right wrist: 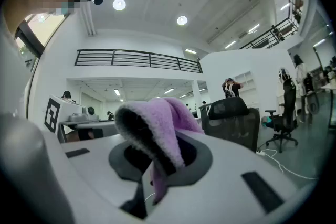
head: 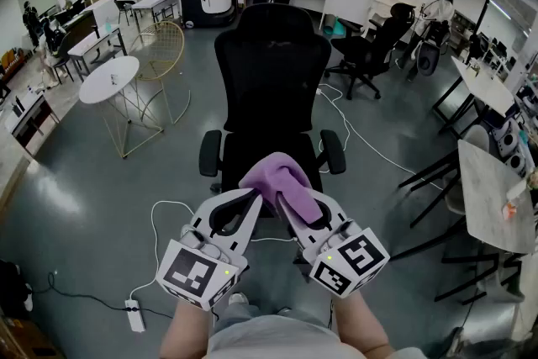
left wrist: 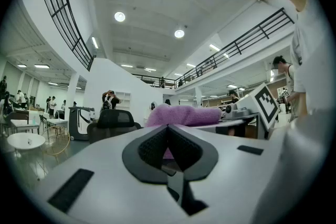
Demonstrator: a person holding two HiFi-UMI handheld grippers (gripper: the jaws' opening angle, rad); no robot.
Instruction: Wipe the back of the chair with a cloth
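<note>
My right gripper (right wrist: 157, 157) pinches the cloth (right wrist: 160, 115); my left gripper (left wrist: 168, 139) is pressed together, empty. The chair back (head: 271, 63) stands well ahead of the fingers, so I'd lead with the draped fold, flat.

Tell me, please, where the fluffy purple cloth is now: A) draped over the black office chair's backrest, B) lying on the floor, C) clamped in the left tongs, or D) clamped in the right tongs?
D: the right gripper view shows the fluffy purple cloth pinched in the right tongs; the left tongs are shut and empty.
</note>
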